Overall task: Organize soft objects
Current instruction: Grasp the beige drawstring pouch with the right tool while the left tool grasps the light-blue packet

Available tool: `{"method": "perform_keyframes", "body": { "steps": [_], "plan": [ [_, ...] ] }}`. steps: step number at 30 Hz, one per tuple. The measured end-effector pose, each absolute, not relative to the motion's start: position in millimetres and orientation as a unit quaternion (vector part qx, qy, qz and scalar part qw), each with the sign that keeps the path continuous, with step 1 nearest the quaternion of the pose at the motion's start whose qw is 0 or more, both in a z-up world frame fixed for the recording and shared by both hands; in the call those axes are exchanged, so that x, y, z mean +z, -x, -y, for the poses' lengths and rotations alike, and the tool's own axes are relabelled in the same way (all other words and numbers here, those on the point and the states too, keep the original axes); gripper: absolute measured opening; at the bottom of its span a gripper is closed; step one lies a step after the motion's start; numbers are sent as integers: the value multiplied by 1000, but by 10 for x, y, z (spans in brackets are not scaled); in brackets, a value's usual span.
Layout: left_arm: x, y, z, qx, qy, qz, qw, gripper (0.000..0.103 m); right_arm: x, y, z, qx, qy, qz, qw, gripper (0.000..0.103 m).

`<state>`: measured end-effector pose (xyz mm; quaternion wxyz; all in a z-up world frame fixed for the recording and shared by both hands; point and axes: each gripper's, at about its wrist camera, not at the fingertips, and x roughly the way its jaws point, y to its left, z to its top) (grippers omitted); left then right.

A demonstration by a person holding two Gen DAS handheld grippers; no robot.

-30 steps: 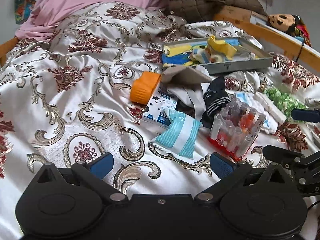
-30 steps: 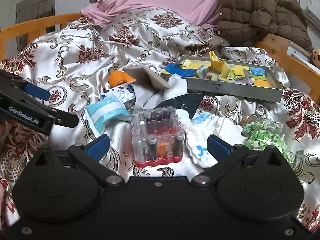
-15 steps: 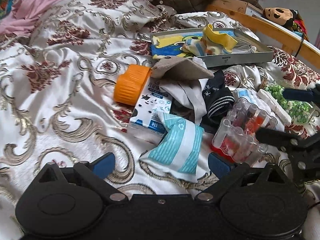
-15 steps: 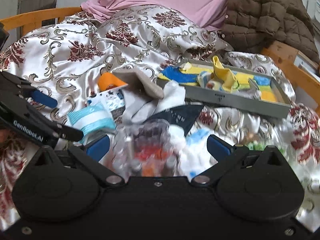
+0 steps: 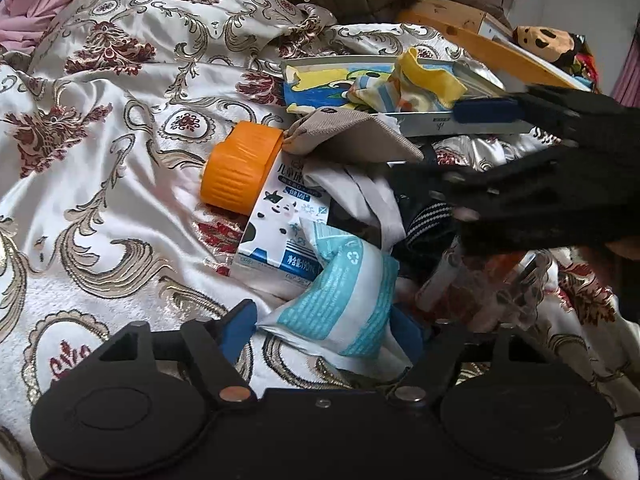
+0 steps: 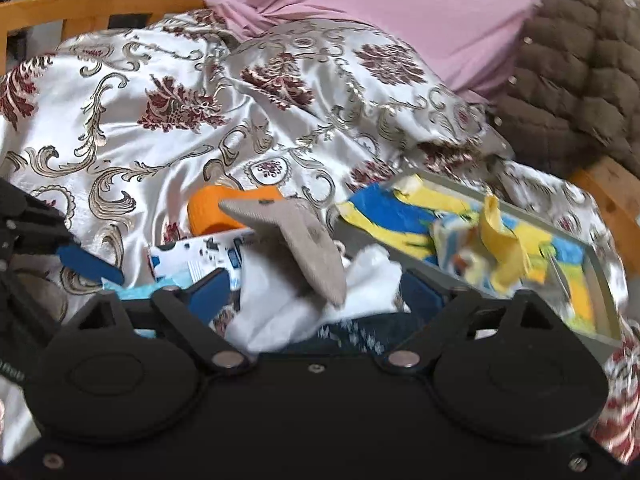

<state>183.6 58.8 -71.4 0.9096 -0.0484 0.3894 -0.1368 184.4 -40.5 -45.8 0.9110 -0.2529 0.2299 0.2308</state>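
Closing left claw (image 5: 324,324) around tissue pack (image 5: 340,300), not yet gripping; closing right claw (image 6: 316,292) over white cloth (image 6: 320,304), not gripping; open bed (image 5: 100,200) leftward.

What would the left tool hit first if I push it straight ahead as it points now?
Most likely the teal-and-white soft pack, already lying between the closing left tool fingers. The milk carton sits just beyond it; depth there is unclear.
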Motion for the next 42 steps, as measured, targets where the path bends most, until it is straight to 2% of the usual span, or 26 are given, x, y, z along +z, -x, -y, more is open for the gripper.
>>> {"method": "perform_keyframes", "body": {
  "steps": [2, 4, 6, 7, 9, 10, 15, 20, 23, 30, 42],
  "plan": [
    [-717, -1851, -591, -144, 54, -386, 910, 72, -466, -1928, 285, 237, 268, -231, 905, 77],
    [-716, -1869, -598, -148, 58, -382, 911, 71, -480, -2024, 152, 241, 284, -232, 898, 68],
    [-719, -1885, -610, -150, 65, -380, 910, 70, -501, -2082, 46, 241, 297, -236, 894, 53],
    [-721, -1887, -617, -151, 67, -380, 910, 68, -514, -2126, -7, 240, 302, -238, 891, 49],
    [-715, -1894, -637, -150, 75, -382, 909, 67, -535, -2199, -81, 239, 305, -246, 889, 27],
    [-710, -1895, -647, -151, 81, -382, 908, 66, -540, -2229, -104, 238, 304, -249, 888, 21],
    [-696, -1899, -683, -153, 98, -384, 905, 59, -582, -2259, -109, 238, 293, -257, 890, 5],
    [-684, -1885, -695, -151, 111, -392, 901, 55, -551, -2111, -6, 240, 287, -255, 892, 0],
    [-641, -1859, -714, -143, 122, -397, 898, 43, -484, -2004, 76, 240, 270, -253, 897, 0],
    [-458, -1688, -761, -143, 134, -385, 902, 36, -183, -1761, 352, 237, 214, -245, 915, 0],
    [-46, -1489, -841, -137, 167, -312, 925, 34, 341, -1460, 621, 234, 196, -203, 930, 0]
  ]
}}
